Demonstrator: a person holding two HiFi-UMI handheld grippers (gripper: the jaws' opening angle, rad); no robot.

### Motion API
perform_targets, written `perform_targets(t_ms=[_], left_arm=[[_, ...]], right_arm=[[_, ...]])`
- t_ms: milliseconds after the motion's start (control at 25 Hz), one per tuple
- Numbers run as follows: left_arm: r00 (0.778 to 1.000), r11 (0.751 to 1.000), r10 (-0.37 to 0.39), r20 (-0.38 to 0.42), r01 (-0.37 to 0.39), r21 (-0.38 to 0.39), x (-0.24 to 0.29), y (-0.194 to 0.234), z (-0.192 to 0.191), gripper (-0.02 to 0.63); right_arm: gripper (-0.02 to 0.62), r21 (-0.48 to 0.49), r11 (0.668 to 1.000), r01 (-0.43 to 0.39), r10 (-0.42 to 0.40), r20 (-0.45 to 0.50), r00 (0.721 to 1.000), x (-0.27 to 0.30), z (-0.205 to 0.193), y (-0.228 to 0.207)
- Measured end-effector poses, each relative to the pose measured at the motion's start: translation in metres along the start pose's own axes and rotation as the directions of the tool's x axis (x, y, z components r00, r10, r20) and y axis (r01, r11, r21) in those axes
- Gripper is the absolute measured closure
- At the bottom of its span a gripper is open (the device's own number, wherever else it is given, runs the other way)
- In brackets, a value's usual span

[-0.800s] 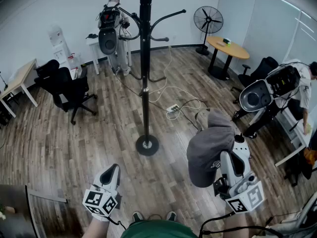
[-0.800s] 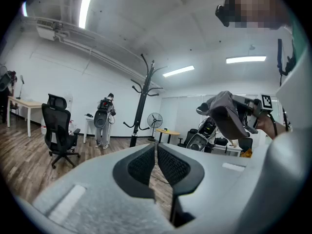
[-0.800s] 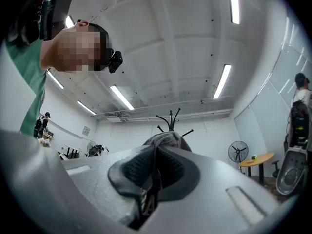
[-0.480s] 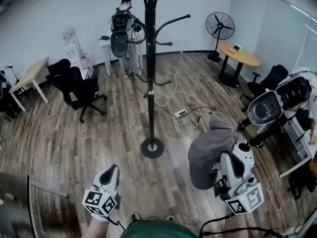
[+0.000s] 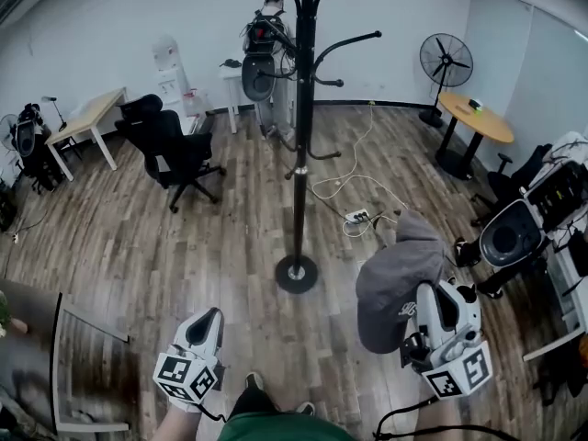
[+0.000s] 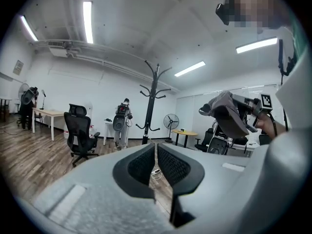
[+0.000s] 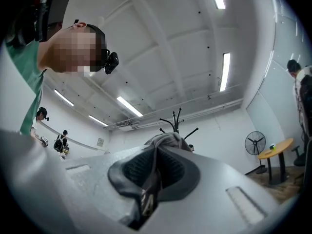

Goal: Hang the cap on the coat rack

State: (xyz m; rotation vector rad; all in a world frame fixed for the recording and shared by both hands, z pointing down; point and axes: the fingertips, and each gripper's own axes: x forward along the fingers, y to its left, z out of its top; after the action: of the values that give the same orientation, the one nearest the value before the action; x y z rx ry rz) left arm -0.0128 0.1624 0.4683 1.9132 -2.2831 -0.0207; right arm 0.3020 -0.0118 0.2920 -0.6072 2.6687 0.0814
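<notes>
The right gripper (image 7: 155,155) has its fingers clamped on the grey cap (image 5: 397,278), held up at near right, well apart from the black rack (image 5: 299,145) standing farther off to the left. The left gripper (image 5: 208,322) sits low at near left, fingers together, empty.
</notes>
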Motion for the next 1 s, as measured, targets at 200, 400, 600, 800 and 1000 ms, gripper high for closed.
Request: perform_targets(t_ms=[200, 400, 600, 800, 1000], left_arm=[[1.0, 1.0, 0.015, 0.016, -0.015, 0.0, 0.022, 0.014, 0.011, 0.58], [0.999, 1.0, -0.029, 0.032, 0.03, -0.01, 0.065, 0.032, 0.024, 0.58], [0.996, 0.997, -0.074, 0.047, 0.075, -0.016, 0.11, 0.061, 0.027, 0.58], [0.993, 0.994, -0.106, 0.057, 0.107, -0.026, 0.158, 0.098, 0.041, 0.58], [0.988, 0.988, -0.144, 0.047, 0.146, -0.04, 0.193, 0.13, 0.041, 0.58]], right_arm=[[0.577, -0.007, 1.0, 0.002, -0.002, 0.014, 1.0, 0.022, 0.001, -0.016], [0.577, -0.029, 0.999, 0.029, -0.028, 0.005, 1.0, 0.052, -0.002, -0.026], [0.577, -0.076, 0.996, 0.056, -0.057, -0.016, 0.998, 0.08, -0.017, -0.033], [0.577, -0.121, 0.989, 0.088, -0.091, -0.019, 0.996, 0.122, -0.023, -0.04], [0.577, -0.194, 0.975, 0.105, -0.111, -0.02, 0.994, 0.167, -0.025, -0.04]])
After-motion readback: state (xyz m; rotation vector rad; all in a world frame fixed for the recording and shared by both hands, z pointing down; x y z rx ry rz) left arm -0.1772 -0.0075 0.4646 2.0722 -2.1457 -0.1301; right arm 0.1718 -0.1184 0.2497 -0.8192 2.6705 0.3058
